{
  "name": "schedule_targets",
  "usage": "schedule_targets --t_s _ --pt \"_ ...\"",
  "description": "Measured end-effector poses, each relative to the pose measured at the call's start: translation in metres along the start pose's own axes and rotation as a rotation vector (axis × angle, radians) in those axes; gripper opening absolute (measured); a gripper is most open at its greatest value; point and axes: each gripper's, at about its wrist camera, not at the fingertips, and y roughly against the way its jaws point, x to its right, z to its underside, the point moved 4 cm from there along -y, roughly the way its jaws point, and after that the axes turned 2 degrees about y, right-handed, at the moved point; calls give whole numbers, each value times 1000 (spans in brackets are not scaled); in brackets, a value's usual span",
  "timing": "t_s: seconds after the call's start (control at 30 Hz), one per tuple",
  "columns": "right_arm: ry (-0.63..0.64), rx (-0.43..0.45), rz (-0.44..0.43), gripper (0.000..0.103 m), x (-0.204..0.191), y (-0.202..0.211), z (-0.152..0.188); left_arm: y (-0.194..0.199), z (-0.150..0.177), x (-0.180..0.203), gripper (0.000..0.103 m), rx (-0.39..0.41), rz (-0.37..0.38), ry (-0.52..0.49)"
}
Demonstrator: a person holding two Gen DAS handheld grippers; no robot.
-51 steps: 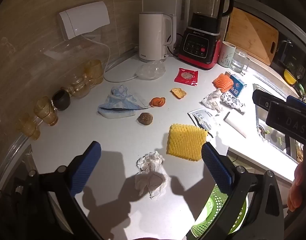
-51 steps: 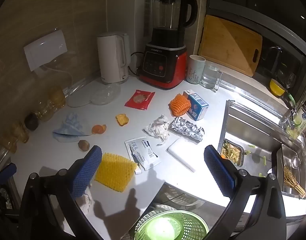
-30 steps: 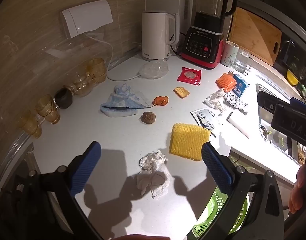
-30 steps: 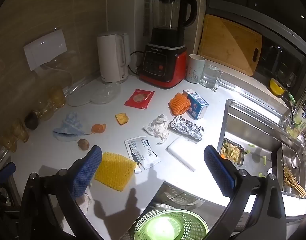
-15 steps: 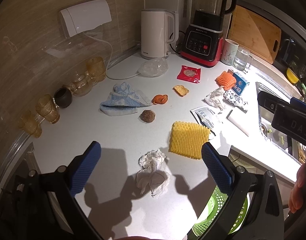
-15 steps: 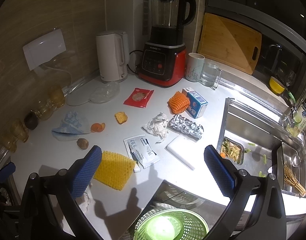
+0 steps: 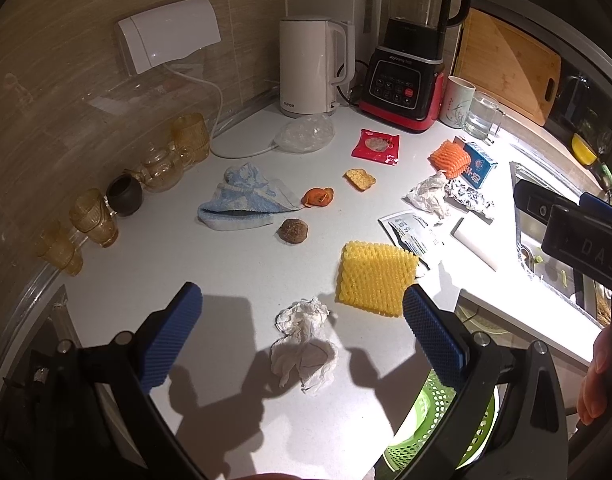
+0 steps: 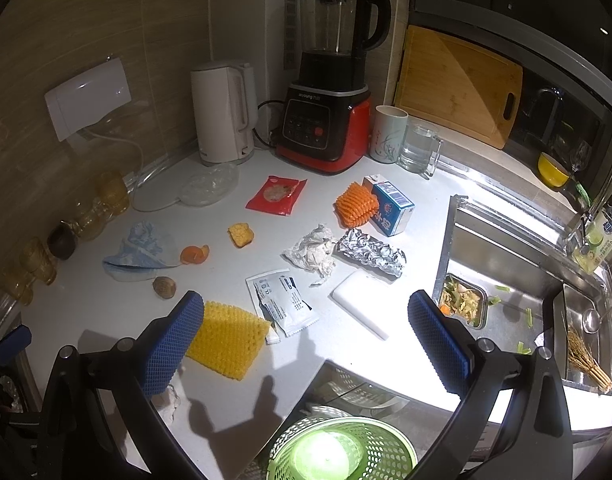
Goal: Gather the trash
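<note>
Trash lies scattered on a white counter [image 7: 154,272]. A crumpled white tissue [image 7: 304,346] lies between the blue pads of my open, empty left gripper [image 7: 302,334]. A yellow foam net [image 7: 375,278] [image 8: 226,338] lies just beyond. Further off are a brown nut [image 7: 292,231], orange peel [image 7: 317,197], a bread piece [image 7: 360,179], a red wrapper [image 7: 375,147], a white sachet [image 8: 282,304], crumpled paper [image 8: 313,254], foil [image 8: 371,252], an orange net [image 8: 355,204] and a milk carton [image 8: 389,208]. My right gripper [image 8: 306,344] is open and empty above the counter's front edge. A green basket [image 8: 339,450] sits below it.
A kettle [image 7: 309,66], a blender [image 7: 407,64], a mug [image 8: 389,134] and a glass [image 8: 419,152] stand at the back. Amber glasses [image 7: 94,218] line the left wall. A blue cloth [image 7: 242,204] lies on the counter. A sink [image 8: 517,280] with food scraps is at the right.
Both grippers have drifted slightly; the scene shifts a little in each view. Nothing was taken hold of or moved on the counter.
</note>
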Motion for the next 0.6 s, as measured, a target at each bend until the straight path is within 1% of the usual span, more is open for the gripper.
schedule_targets --t_s 0.6 --pt "1 2 2 101 4 1 2 1 0 3 96 1 -2 -1"
